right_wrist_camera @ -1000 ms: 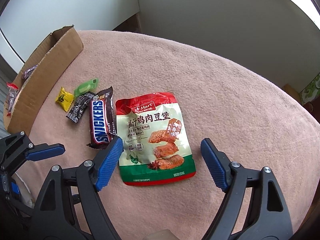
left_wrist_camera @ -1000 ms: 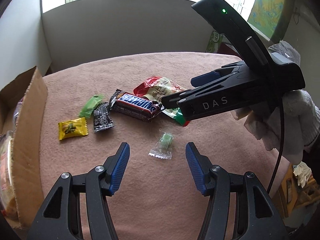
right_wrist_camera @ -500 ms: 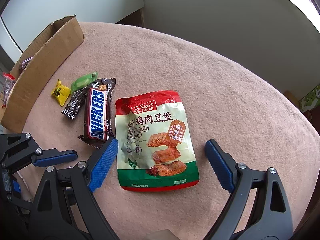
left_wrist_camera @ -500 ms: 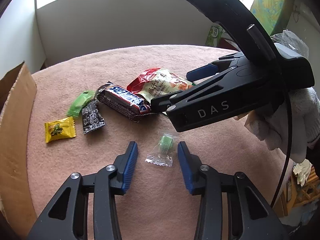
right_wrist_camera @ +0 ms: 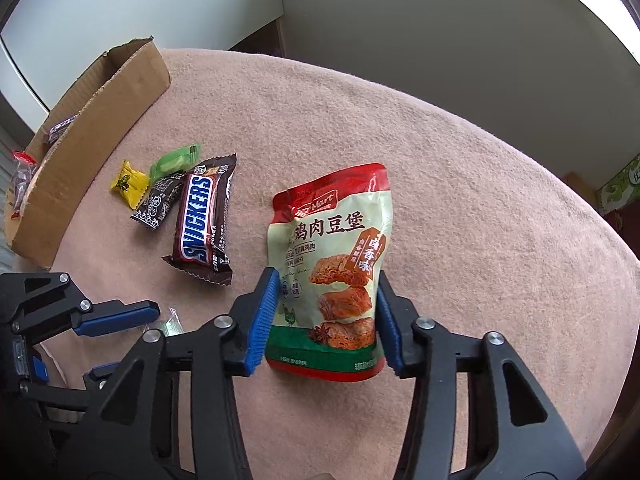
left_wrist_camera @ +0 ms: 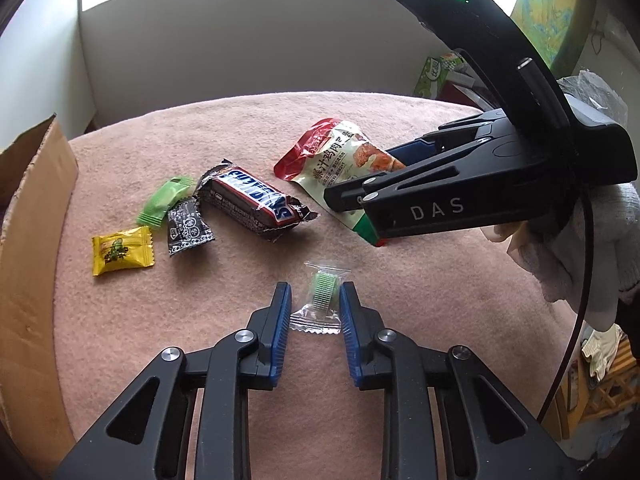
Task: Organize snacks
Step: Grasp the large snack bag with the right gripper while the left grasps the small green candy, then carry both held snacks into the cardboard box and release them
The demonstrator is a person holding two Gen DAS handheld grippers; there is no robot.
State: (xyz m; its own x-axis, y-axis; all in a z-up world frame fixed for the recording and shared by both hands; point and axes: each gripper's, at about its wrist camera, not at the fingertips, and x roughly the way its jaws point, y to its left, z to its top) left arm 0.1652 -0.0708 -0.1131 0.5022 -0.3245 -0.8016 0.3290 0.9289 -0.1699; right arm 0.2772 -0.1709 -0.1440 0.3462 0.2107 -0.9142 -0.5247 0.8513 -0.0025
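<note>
Six snacks are out on the pink cloth (left_wrist_camera: pixel 400 380), one of each. There's one Snickers bar (left_wrist_camera: pixel 250 200), one black candy (left_wrist_camera: pixel 188 228), one green candy (left_wrist_camera: pixel 166 200) and one yellow candy (left_wrist_camera: pixel 122 250), all bunched together near the one cardboard box (right_wrist_camera: pixel 96 120) on the left. The black one touches the Snickers bar.

Then there's one clear-wrapped green sweet (left_wrist_camera: pixel 322 298) sitting on the cloth closer to the camera, and the left gripper (left_wrist_camera: pixel 314 312) has closed right down on it, blue pads against both sides of the wrapper.

Last is one big red and green snack pouch (right_wrist_camera: pixel 332 264). The right gripper (right_wrist_camera: pixel 324 320) has just been closing and now pinches its lower half, so the pouch bows up between the pads with its top edge curling off the cloth.

The box already holds at least a couple of wrapped things, can't count them properly. One white-gloved hand (left_wrist_camera: pixel 588 248) holds the right gripper.
</note>
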